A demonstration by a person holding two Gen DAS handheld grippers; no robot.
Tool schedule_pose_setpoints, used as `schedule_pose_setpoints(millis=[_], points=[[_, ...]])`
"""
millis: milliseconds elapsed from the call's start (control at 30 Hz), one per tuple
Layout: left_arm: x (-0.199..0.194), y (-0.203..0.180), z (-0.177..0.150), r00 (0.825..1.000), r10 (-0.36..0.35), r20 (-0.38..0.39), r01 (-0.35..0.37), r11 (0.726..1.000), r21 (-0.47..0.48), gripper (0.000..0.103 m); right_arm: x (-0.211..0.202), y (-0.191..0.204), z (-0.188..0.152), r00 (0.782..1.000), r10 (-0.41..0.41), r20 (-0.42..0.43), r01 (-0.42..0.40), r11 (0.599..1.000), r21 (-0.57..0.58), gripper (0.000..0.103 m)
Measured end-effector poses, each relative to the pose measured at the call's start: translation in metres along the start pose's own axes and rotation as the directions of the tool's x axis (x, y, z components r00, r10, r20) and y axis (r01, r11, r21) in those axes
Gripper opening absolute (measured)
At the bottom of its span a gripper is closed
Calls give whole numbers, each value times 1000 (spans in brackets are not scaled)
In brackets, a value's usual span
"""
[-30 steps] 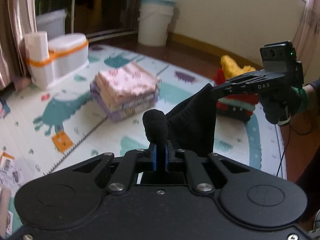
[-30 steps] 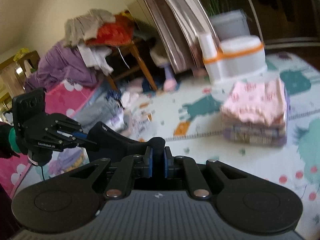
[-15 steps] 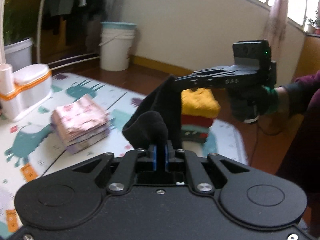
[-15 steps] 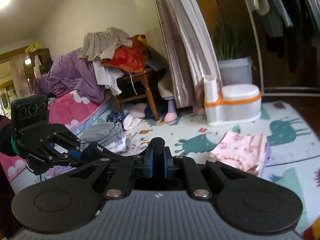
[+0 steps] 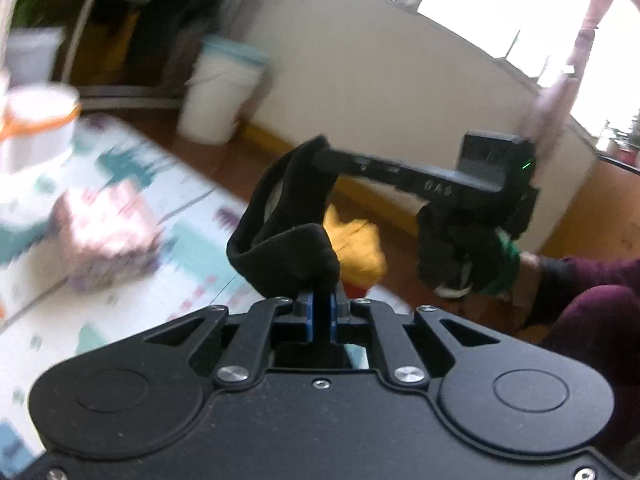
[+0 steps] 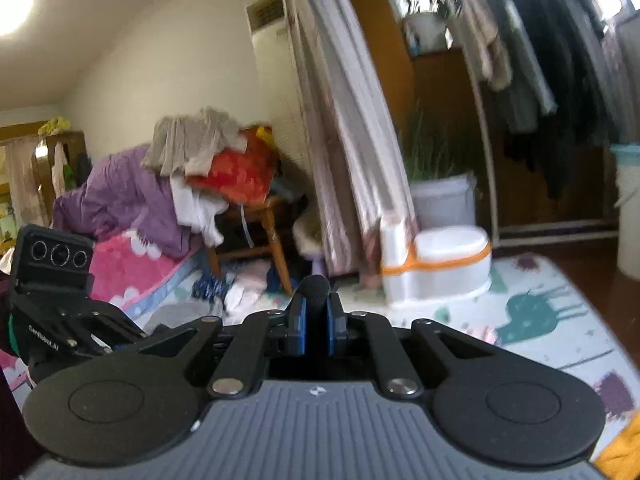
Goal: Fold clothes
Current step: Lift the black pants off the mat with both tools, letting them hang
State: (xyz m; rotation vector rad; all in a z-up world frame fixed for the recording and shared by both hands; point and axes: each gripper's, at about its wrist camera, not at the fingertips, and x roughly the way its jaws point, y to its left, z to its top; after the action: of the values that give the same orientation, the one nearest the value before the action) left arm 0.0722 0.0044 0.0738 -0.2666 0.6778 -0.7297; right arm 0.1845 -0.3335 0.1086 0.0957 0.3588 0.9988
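A black garment [image 5: 286, 236] hangs in the air between my two grippers. My left gripper [image 5: 321, 304] is shut on one bunched edge of it. My right gripper [image 5: 320, 156] shows side-on in the left wrist view, shut on the garment's other edge. In the right wrist view my right gripper [image 6: 316, 300] pinches a small black fold [image 6: 315, 285], and the left gripper body [image 6: 52, 300] shows at the far left. A folded pink stack [image 5: 106, 232] lies on the play mat [image 5: 132, 312].
A yellow and red folded pile [image 5: 356, 248] lies beyond the garment. A white bucket [image 5: 220, 96] stands by the wall. A white and orange potty [image 6: 440, 264], a plant pot [image 6: 440, 200], a chair with heaped clothes [image 6: 224, 168] and a clothes rack [image 6: 552, 60] stand around the mat.
Both grippers have risen and tilted upward with the black garment still held. The two grippers have come closer together, and the mat has dropped lower in both views.
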Motion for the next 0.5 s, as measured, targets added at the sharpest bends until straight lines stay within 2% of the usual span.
schedule_pose_setpoints(millis=[100, 200, 333, 500], points=[[9, 36, -27, 993, 101, -56, -105, 992, -71, 5, 44, 6, -13, 996, 34, -84, -35, 999, -11, 12], [15, 72, -52, 975, 192, -113, -207, 969, -138, 5, 98, 16, -33, 978, 74, -197, -84, 996, -43, 12], [16, 108, -79, 944, 281, -172, -313, 929, -198, 5, 168, 32, -62, 934, 110, -340, -145, 986, -81, 12], [-1, 139, -113, 911, 343, -231, -395, 885, -246, 5, 239, 61, -94, 872, 134, -471, -224, 965, -139, 12]])
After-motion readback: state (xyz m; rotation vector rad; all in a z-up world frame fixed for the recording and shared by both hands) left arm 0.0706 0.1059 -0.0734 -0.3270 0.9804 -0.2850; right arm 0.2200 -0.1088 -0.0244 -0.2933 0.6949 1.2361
